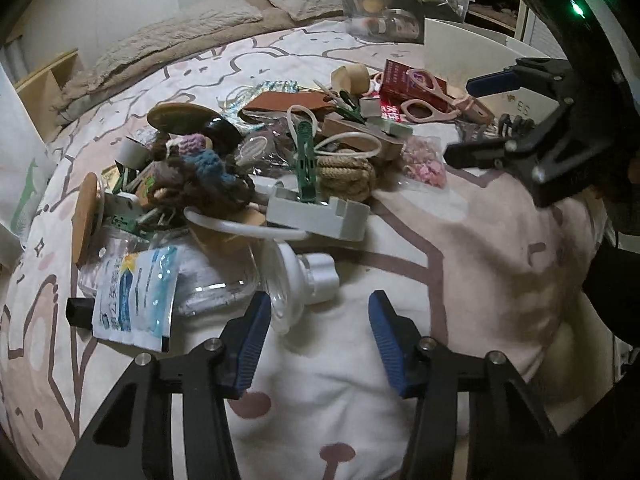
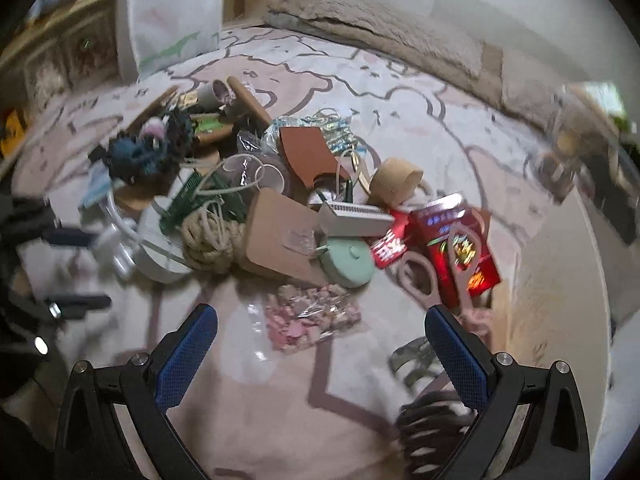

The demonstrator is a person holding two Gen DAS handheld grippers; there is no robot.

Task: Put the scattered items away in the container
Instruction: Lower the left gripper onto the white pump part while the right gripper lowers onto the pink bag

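Left gripper (image 1: 318,336): jaws part open, nothing between the pads, over bare bedspread (image 1: 340,412) at lower centre; white-capped clear bottle (image 1: 308,280) just above its left finger. Right gripper (image 2: 320,352): jaws wide, empty, bag of pink bits (image 2: 308,320) lying between and just above the fingertips. Clutter heap fills mid-frame. Clear container (image 1: 400,4) sits upper right, well apart. Open bedspread lower centre; bed edge at right.

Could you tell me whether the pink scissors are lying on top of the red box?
Yes, the pink scissors rest across the red box, handles overlapping its face.
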